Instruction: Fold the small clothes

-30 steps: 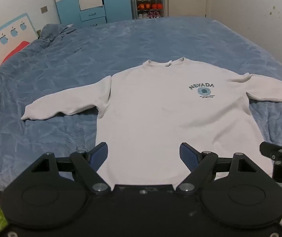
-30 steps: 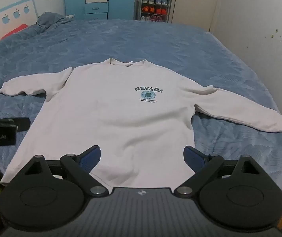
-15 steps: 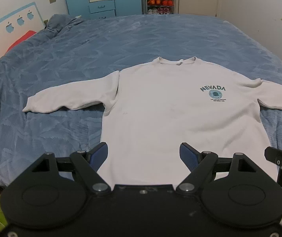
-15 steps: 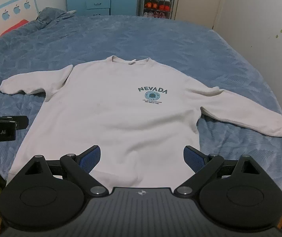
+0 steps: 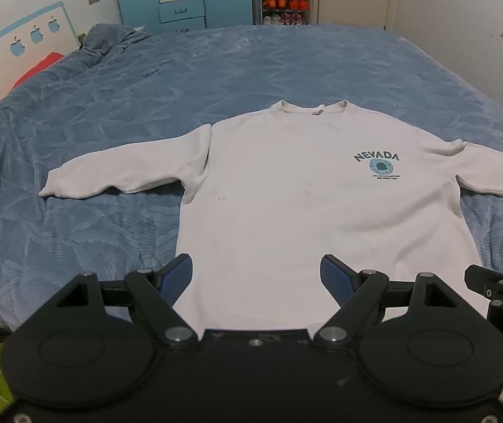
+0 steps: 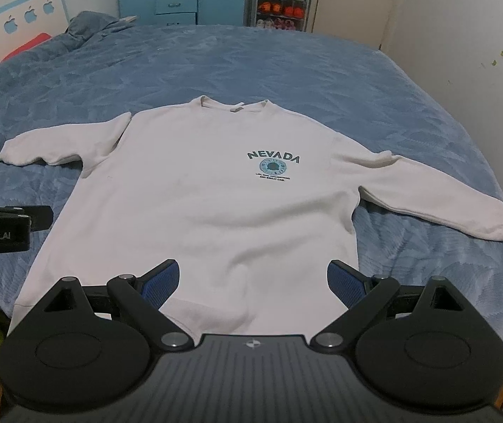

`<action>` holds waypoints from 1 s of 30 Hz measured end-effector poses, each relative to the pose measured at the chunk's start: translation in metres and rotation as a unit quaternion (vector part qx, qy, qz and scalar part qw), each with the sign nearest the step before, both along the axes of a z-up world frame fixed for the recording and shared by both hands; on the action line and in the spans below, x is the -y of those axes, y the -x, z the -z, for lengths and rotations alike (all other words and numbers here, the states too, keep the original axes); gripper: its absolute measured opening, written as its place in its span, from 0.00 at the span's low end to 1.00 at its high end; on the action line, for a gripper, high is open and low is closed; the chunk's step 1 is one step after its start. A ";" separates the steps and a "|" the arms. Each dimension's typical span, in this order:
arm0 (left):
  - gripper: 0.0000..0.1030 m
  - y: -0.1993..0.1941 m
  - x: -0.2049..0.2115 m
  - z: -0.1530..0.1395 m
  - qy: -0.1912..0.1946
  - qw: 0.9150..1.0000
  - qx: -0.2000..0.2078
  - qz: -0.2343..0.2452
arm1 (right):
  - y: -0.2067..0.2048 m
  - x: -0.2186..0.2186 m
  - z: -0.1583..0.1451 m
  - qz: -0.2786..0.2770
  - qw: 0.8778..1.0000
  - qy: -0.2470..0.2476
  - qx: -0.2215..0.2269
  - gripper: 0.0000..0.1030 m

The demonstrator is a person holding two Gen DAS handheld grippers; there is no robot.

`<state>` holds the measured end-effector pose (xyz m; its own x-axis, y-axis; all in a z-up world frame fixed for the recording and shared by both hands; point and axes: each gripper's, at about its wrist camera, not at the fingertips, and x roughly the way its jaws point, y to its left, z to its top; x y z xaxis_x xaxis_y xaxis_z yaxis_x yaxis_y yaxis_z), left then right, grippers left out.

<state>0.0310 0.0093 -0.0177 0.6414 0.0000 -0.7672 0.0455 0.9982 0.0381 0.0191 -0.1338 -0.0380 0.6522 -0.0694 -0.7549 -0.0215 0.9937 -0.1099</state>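
Since a second ago: both cameras have shifted a little, so the sweatshirt [image 5: 304,204] sits lower and more centred in the left view; the garment itself lies as before.

Left to right, left view: one red item [image 5: 38,70] at the wall, mostly hidden behind the bedding, not identifiable. One blue bedspread [image 5: 110,105], its near edge cut off by the gripper body. One left sleeve [image 5: 124,169], laid out sideways, cuff fully visible. One white sweatshirt, flat and face up near the foot of the bed, collar away from the camera; hem hidden behind the gripper. One "NEVADA" print [image 5: 378,164]; the small lines under its round badge are too fine to read. One right sleeve [image 5: 491,176], cuff cut off by the frame edge; whole in the right view [image 6: 445,197].

One left gripper [image 5: 256,275], jaws wide apart, empty, above the hem. One right gripper [image 6: 253,282], jaws likewise spread, holding nothing, above the hem.

One shoe rack [image 6: 283,0] at the far wall; pairs too small to count.
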 end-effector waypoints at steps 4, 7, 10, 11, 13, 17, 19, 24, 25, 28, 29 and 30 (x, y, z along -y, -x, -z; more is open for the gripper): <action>0.79 0.001 0.000 0.001 -0.001 1.000 0.001 0.003 | 0.000 0.000 0.001 0.000 1.000 0.000 0.000 1.00; 0.79 0.001 0.000 0.001 0.000 1.000 0.001 0.003 | -0.001 0.000 0.001 0.002 1.000 0.005 -0.001 1.00; 0.79 0.001 0.001 0.002 -0.002 1.000 0.000 0.006 | 0.001 0.003 0.001 0.006 1.000 0.008 0.001 1.00; 0.79 0.001 0.001 0.003 -0.003 1.000 0.000 0.007 | 0.001 0.003 0.001 0.006 1.000 0.007 0.000 1.00; 0.79 0.002 0.002 0.003 -0.004 1.000 0.002 0.009 | 0.001 0.004 0.001 0.006 1.000 0.004 0.000 1.00; 0.79 0.004 0.004 0.003 -0.005 1.000 0.004 0.009 | 0.002 0.004 0.001 0.006 1.000 0.004 0.000 1.00; 0.79 0.005 0.005 0.003 -0.006 1.000 0.003 0.009 | 0.002 0.005 0.001 0.006 1.000 0.004 0.000 1.00; 0.79 0.005 0.006 0.004 -0.003 1.000 0.004 0.010 | 0.003 0.004 0.001 0.007 1.000 0.006 0.000 1.00; 0.79 0.005 0.006 0.004 -0.002 1.000 0.004 0.011 | 0.003 0.005 0.000 0.007 1.000 0.006 0.000 1.00; 0.79 0.005 0.006 0.004 -0.003 1.000 0.004 0.011 | 0.004 0.005 0.000 0.006 1.000 0.006 0.000 1.00; 0.79 0.005 0.007 0.004 -0.003 1.000 0.004 0.012 | 0.004 0.006 0.000 0.006 1.000 0.006 -0.001 1.00; 0.79 0.005 0.006 0.004 -0.003 1.000 0.004 0.012 | 0.004 0.006 0.000 0.006 1.000 0.006 -0.001 1.00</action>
<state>0.0257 0.0028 -0.0219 0.6480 -0.0101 -0.7616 0.0683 0.9966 0.0450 0.0149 -0.1395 -0.0375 0.6503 -0.0874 -0.7546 -0.0091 0.9924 -0.1228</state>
